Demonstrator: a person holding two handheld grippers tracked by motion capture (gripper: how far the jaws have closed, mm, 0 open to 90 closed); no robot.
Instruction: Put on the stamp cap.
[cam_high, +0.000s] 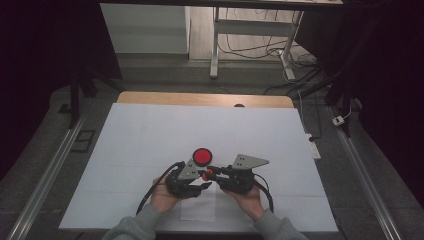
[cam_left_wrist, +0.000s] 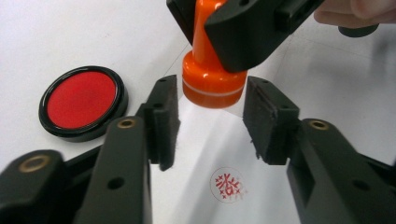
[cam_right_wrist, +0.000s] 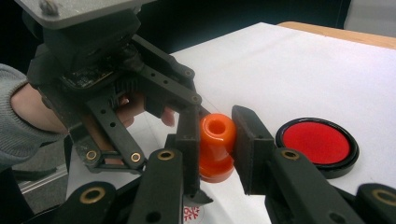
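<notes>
An orange stamp (cam_right_wrist: 215, 140) hangs just above the white sheet, and my right gripper (cam_right_wrist: 217, 135) is shut on its handle. In the left gripper view the stamp's round base (cam_left_wrist: 212, 84) sits between the tips of my left gripper (cam_left_wrist: 215, 119), whose jaws stand open on either side without touching it. From above, the left gripper (cam_high: 202, 186) and right gripper (cam_high: 214, 173) meet tip to tip at the stamp (cam_high: 206, 175). A round black ink pad (cam_high: 202, 156) with a red face lies just beyond them. A red stamped mark (cam_left_wrist: 227, 184) shows on the paper under the stamp.
A large white sheet (cam_high: 150, 135) covers the wooden table (cam_high: 200, 98). A smaller paper slip (cam_high: 197, 207) lies near the front edge between the person's hands. Beyond the table are desk legs and cables on the floor.
</notes>
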